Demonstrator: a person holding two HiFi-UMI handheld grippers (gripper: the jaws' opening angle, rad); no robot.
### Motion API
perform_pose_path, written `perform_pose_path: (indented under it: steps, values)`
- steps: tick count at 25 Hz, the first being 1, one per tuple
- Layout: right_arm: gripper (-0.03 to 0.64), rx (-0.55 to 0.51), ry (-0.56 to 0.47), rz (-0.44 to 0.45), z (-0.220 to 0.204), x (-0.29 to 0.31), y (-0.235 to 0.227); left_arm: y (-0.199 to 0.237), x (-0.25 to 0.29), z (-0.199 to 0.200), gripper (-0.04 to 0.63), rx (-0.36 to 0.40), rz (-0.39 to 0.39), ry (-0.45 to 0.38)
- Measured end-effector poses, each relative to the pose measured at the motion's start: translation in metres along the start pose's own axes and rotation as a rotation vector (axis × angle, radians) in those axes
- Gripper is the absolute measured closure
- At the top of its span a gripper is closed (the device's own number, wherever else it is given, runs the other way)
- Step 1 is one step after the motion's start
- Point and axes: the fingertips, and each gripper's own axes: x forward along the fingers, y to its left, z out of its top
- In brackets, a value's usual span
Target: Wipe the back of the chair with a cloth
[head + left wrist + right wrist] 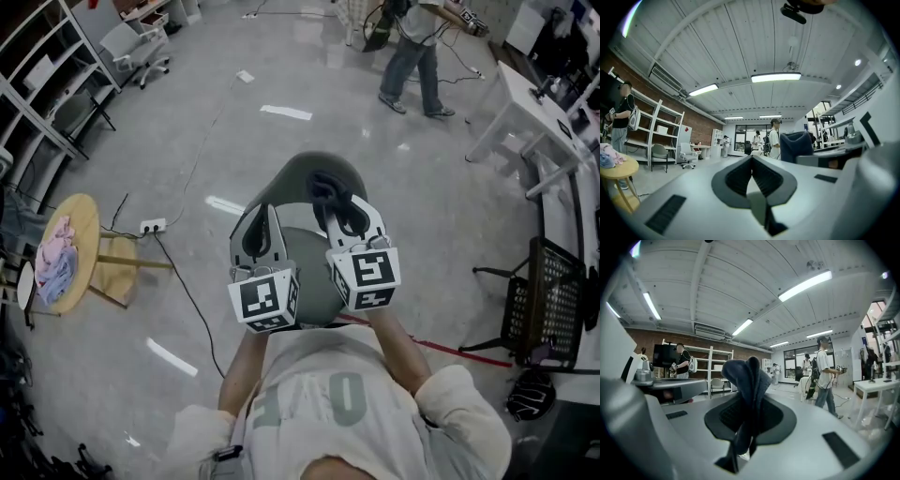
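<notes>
Hovering over the chair (289, 178), the right claw (343, 208) is clenched on a dark cloth (746, 376). A thick fold bunches up past its tips and a tail hangs below them. Just to its left, the left claw (261, 217) has its jaws pressed together with nothing between them. Both claws point out level into the room, so the chair's curved back sits beneath and just ahead of them, untouched as far as I can tell. To do this well, I'd tip the right claw down so the bunched fold, not the hard tips, meets the backrest. Then sweep along the curve in overlapping passes, pinching firmly so the cloth can't slip. The empty left claw could brace the chair against shifting.
</notes>
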Motion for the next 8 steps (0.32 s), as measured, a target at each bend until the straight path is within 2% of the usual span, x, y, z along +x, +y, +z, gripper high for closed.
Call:
perform_pose_path:
  steps: [8]
  values:
    - [0.56, 0.004, 0.03, 0.025, -0.008, -0.006, -0.005, -0.013, 0.0, 0.008, 0.58, -0.031, -0.001, -0.016]
